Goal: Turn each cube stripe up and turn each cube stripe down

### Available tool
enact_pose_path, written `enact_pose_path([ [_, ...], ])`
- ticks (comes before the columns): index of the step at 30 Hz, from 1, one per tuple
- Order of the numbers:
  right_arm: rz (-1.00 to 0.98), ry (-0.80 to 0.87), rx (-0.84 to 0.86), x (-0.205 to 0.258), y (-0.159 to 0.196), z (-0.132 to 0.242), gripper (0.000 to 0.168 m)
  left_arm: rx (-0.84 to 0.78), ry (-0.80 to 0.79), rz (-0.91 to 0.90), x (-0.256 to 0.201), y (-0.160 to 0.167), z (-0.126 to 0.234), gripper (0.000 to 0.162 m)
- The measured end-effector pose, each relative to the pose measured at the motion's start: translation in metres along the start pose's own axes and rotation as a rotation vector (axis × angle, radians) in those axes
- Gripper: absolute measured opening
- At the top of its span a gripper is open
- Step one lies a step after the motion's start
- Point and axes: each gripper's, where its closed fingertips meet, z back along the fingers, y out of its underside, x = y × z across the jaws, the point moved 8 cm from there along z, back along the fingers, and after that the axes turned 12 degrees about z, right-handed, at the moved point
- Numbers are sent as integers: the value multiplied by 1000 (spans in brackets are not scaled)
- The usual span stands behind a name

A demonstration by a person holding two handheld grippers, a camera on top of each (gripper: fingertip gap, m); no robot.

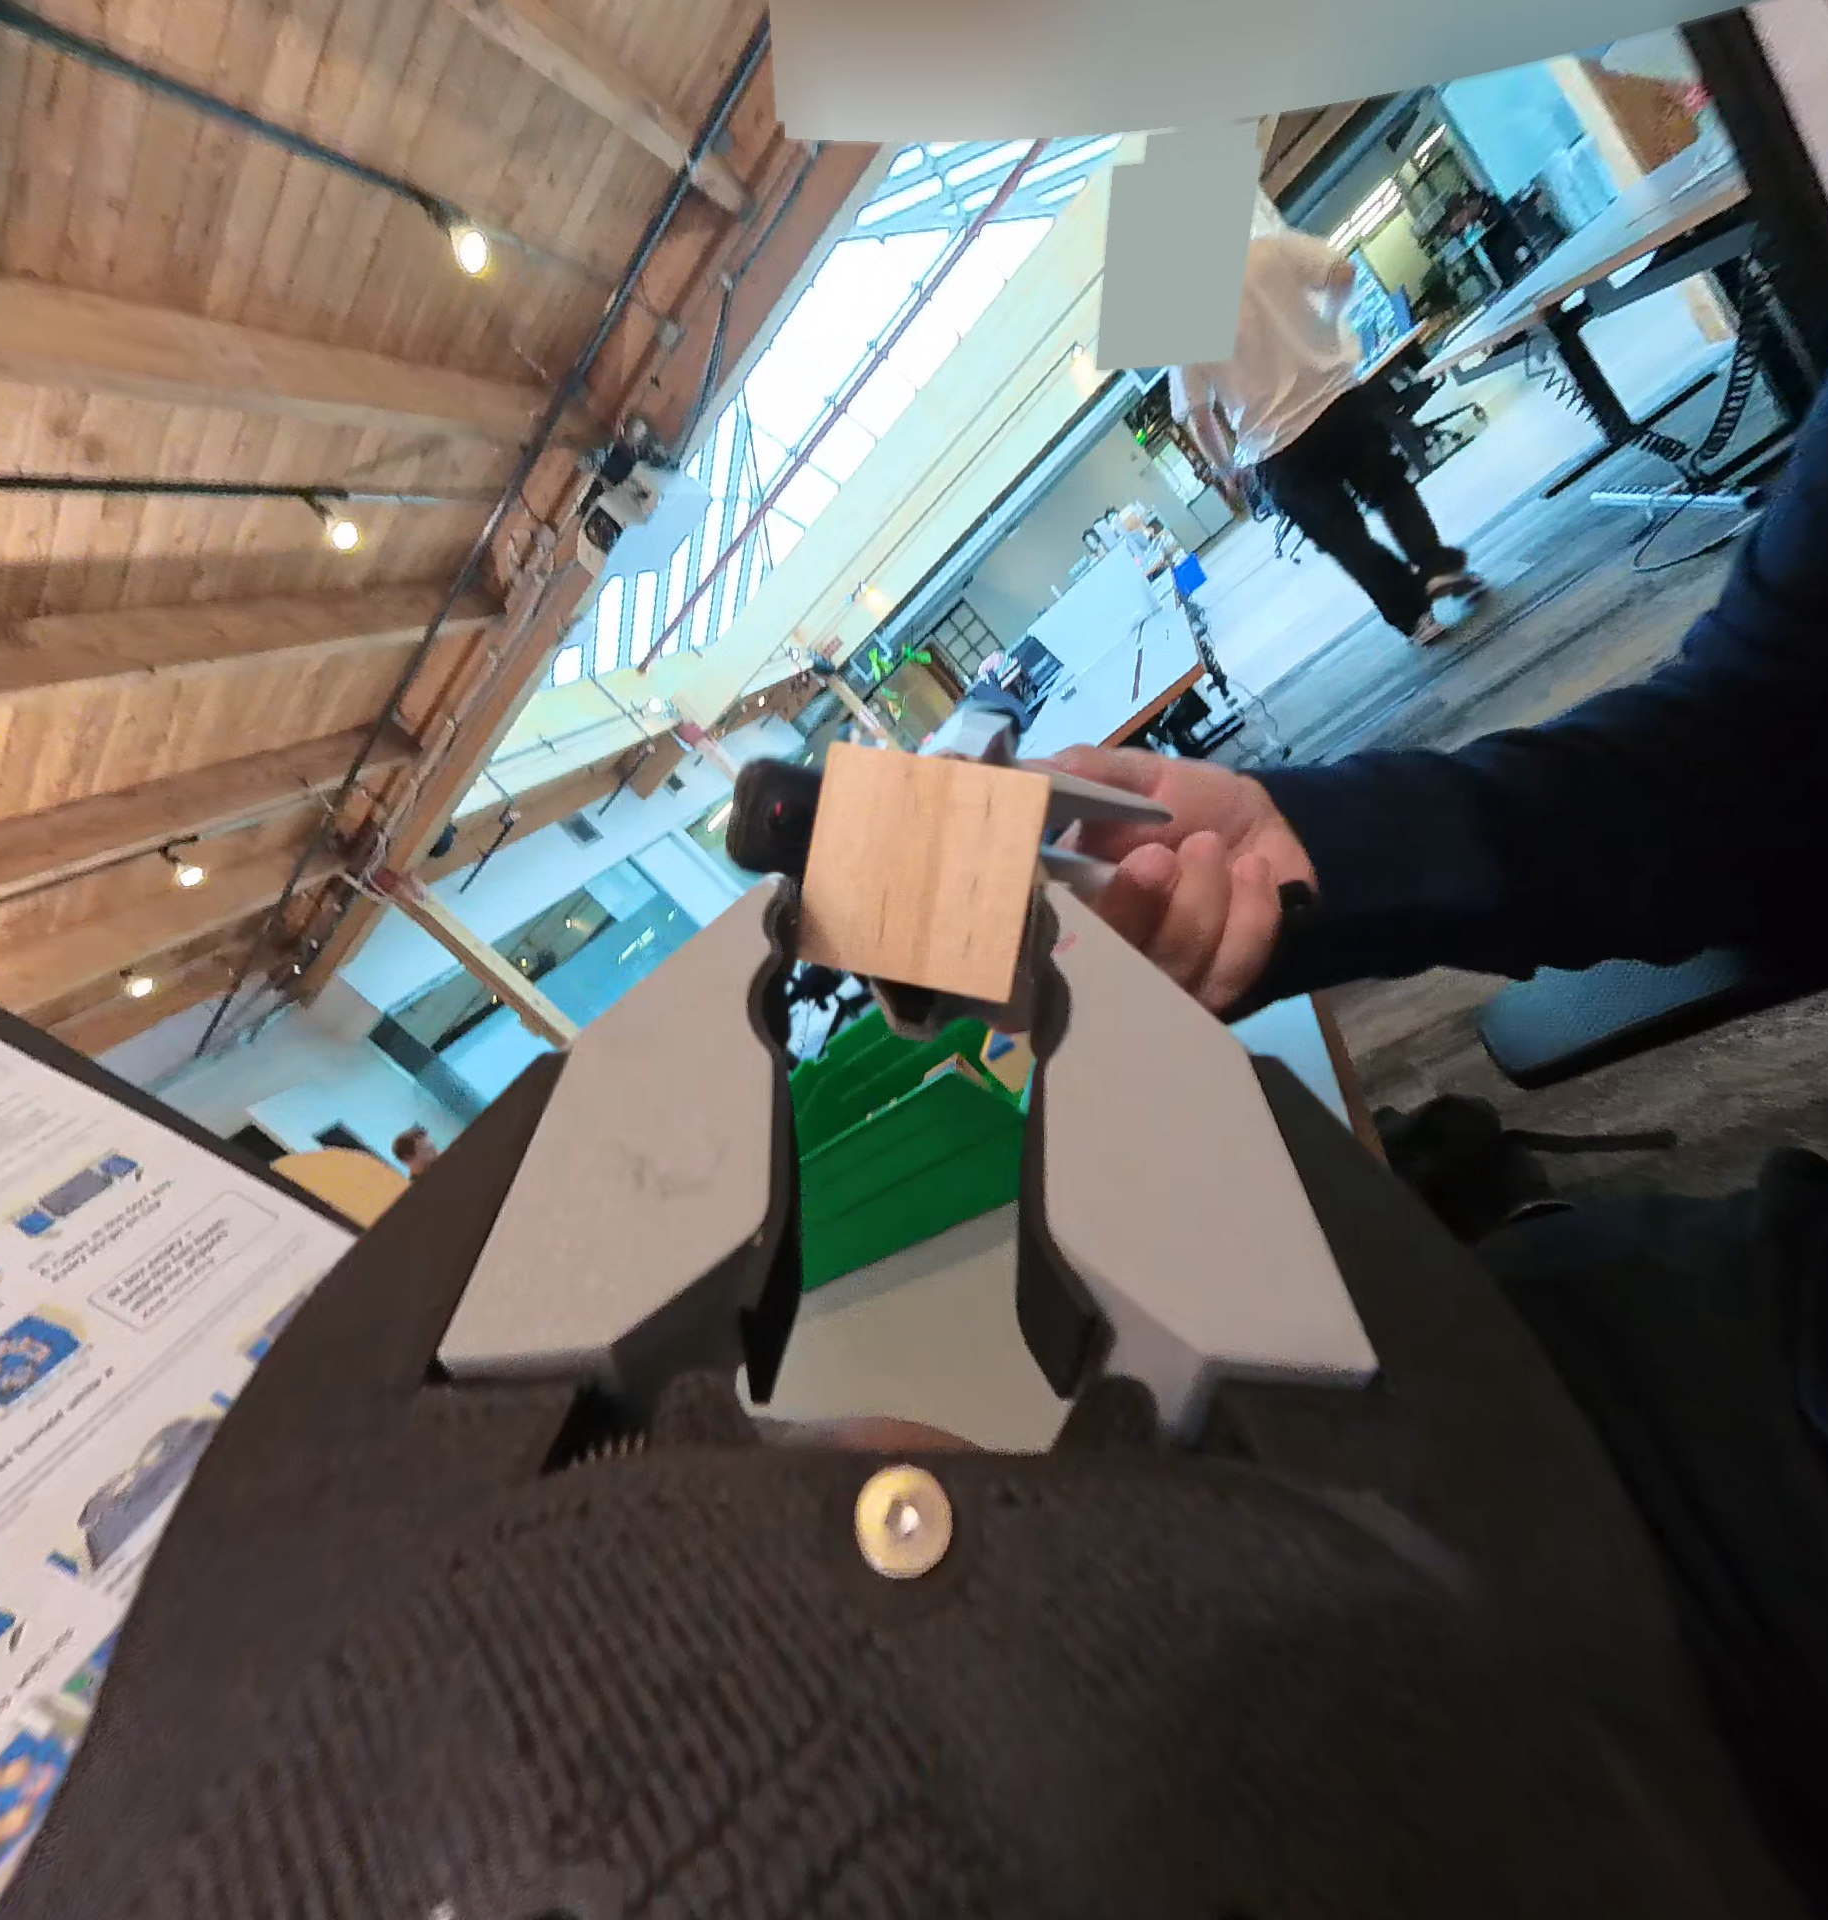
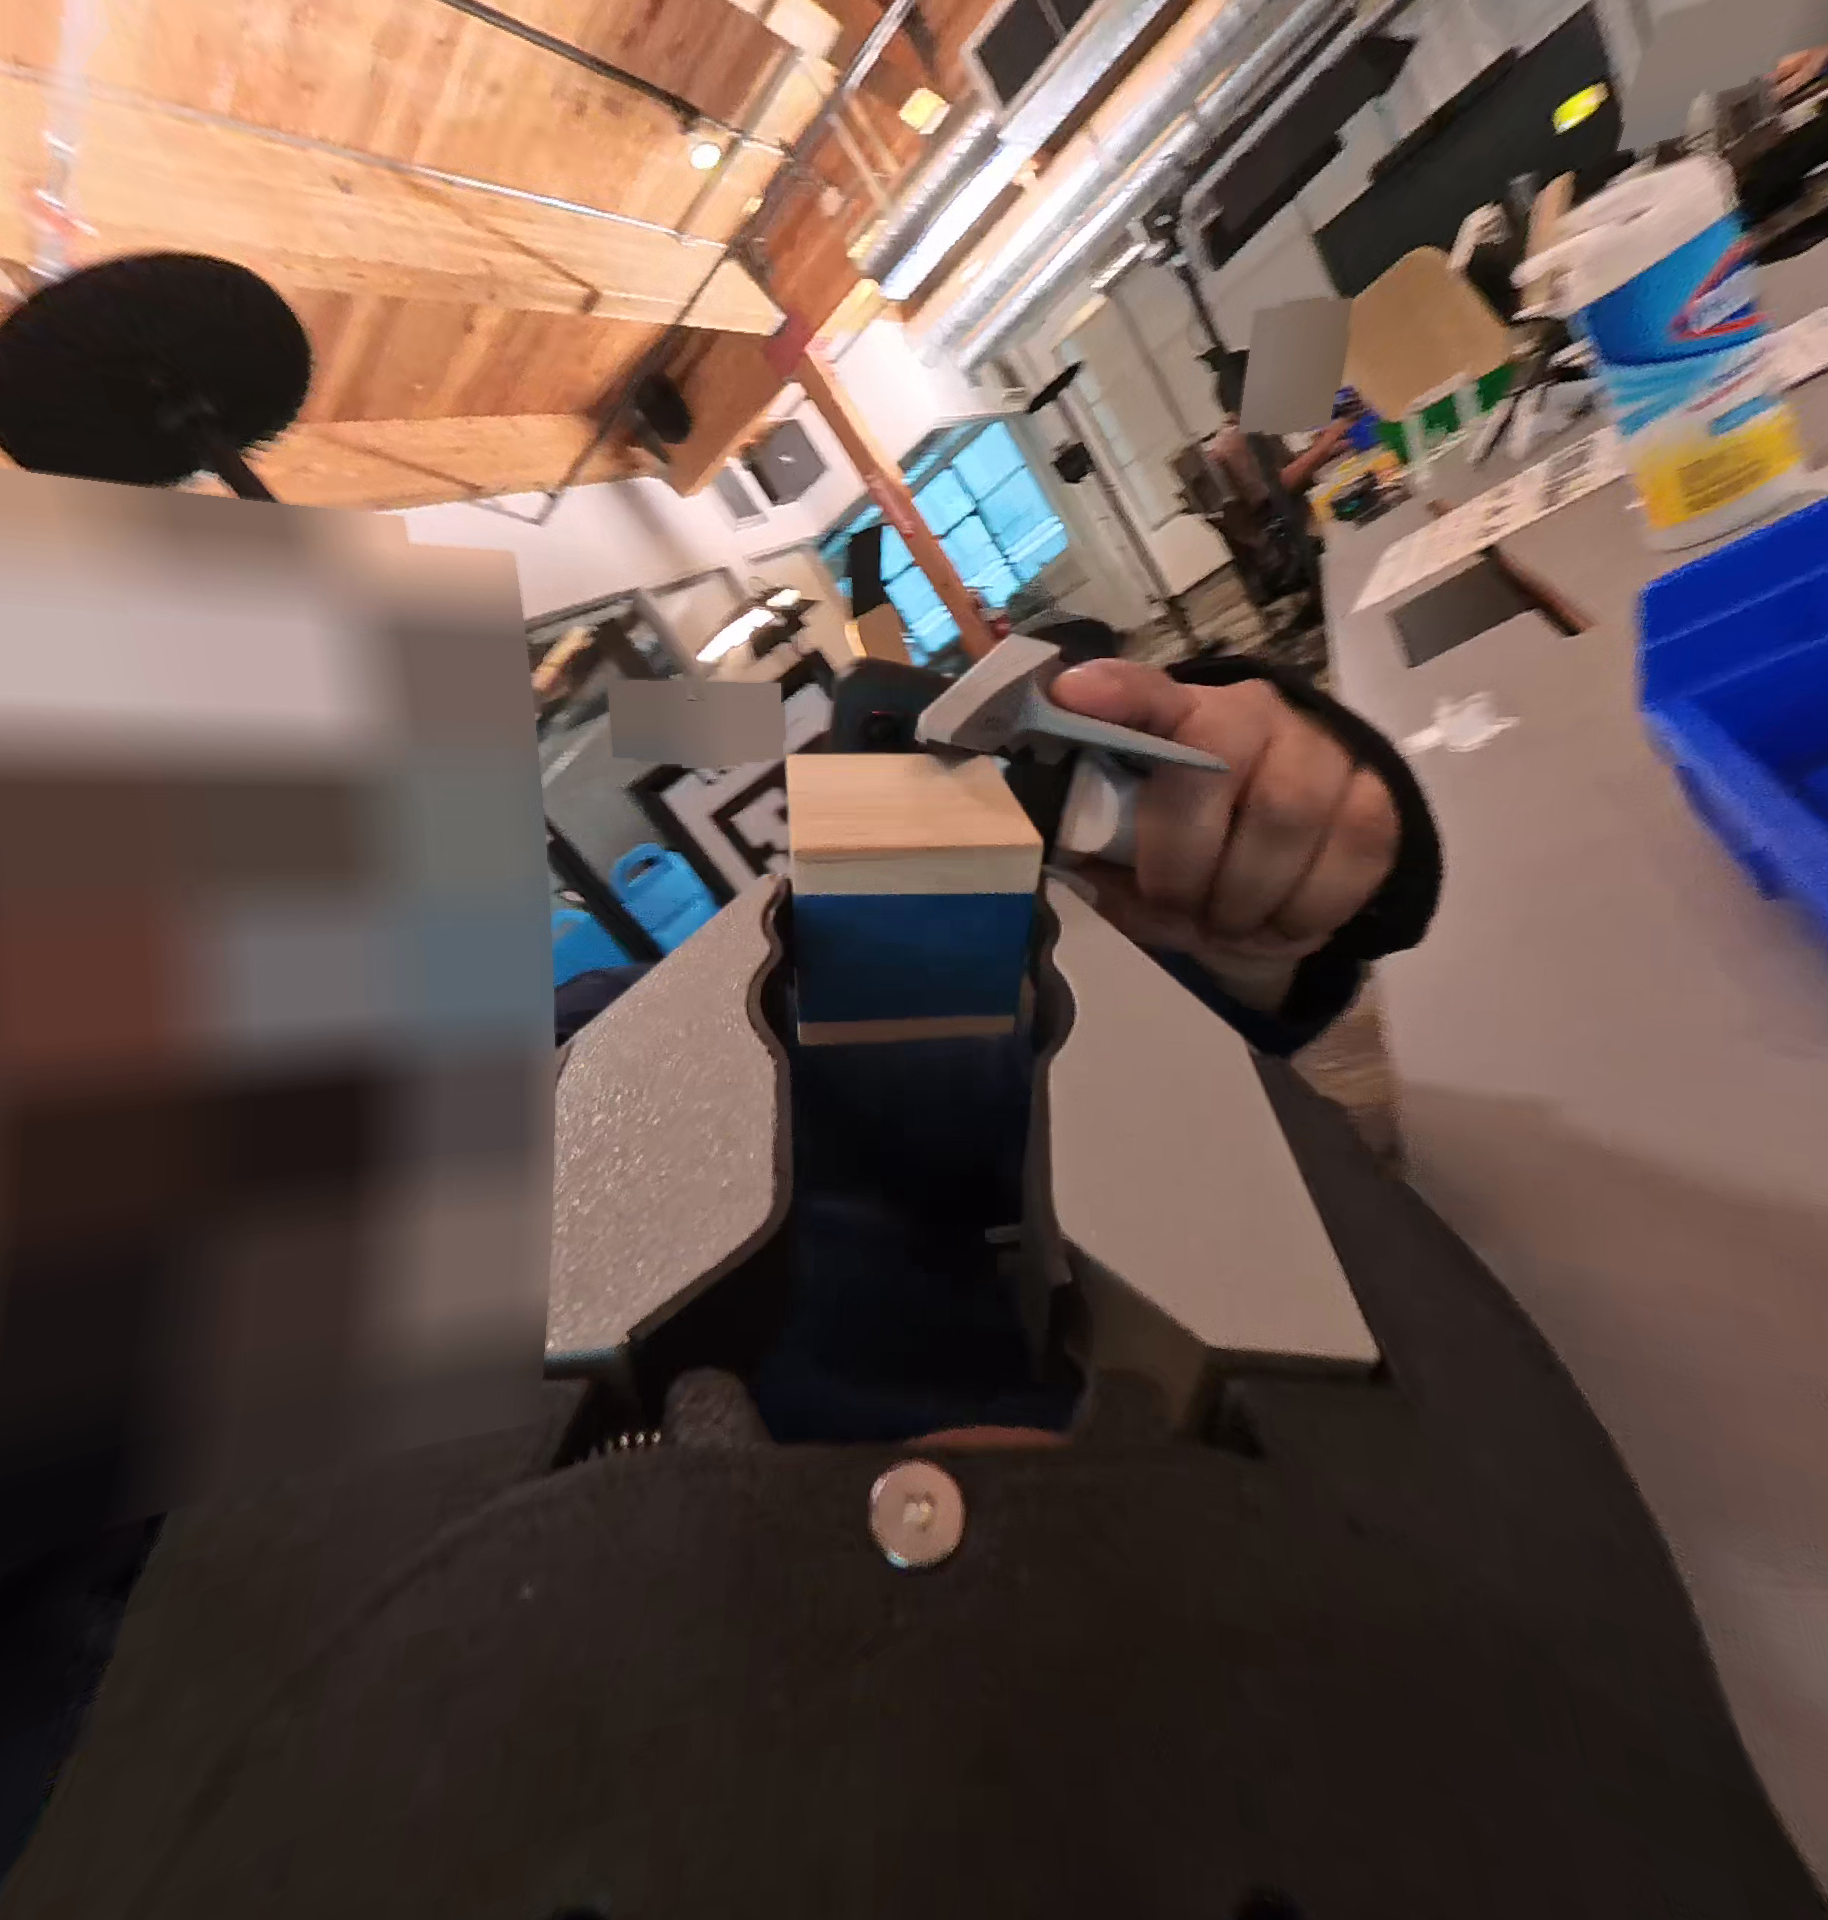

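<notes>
Between both hand-held grippers' pinching fingers, wooden cube (image 2: 915, 894), blue stripe across one face, plain elsewhere.

Wooden plank ceiling (image 1: 214, 343) with spotlights (image 1: 468, 249), big skylight window (image 1: 889, 312) far, white worktables (image 1: 1637, 239) right, grey floor (image 2: 1512, 935).

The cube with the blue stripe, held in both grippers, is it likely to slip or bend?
The cube looks like solid wood, so probably stiff. Its flat sides sit between the right gripper fingers, so slipping seems unlikely. Flat faces mean it shouldn't roll.
</notes>
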Motion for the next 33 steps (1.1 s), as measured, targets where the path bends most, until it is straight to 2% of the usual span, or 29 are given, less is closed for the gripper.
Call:
enact_pose_path([
  [1, 37, 44, 11, 0, -1, 2, 43, 21, -9, 6, 1, 3, -1, 42],
  [6, 236, 222, 90, 6, -8, 9, 42, 82, -42, 54, 6, 11, -2, 44],
  [12, 448, 345, 132, 18, -16, 16, 42, 63, 15, 414, 18, 14, -1, 39],
  [16, 587, 473, 203, 19, -17, 20, 41, 108, 76, 593, 18, 18, -6, 59],
  [17, 618, 507, 222, 18, -16, 21, 41, 115, 92, 616, 17, 17, -7, 60],
  [21, 644, 480, 261, 20, -12, 18, 42, 147, 21, 636, 21, 20, -10, 58],
  [29, 642, 479, 289, 14, -7, 15, 42, 194, 60, 639, 15, 23, -12, 42],
  [33, 636, 487, 301, 12, -5, 15, 42, 228, 69, 633, 15, 25, -13, 41],
])
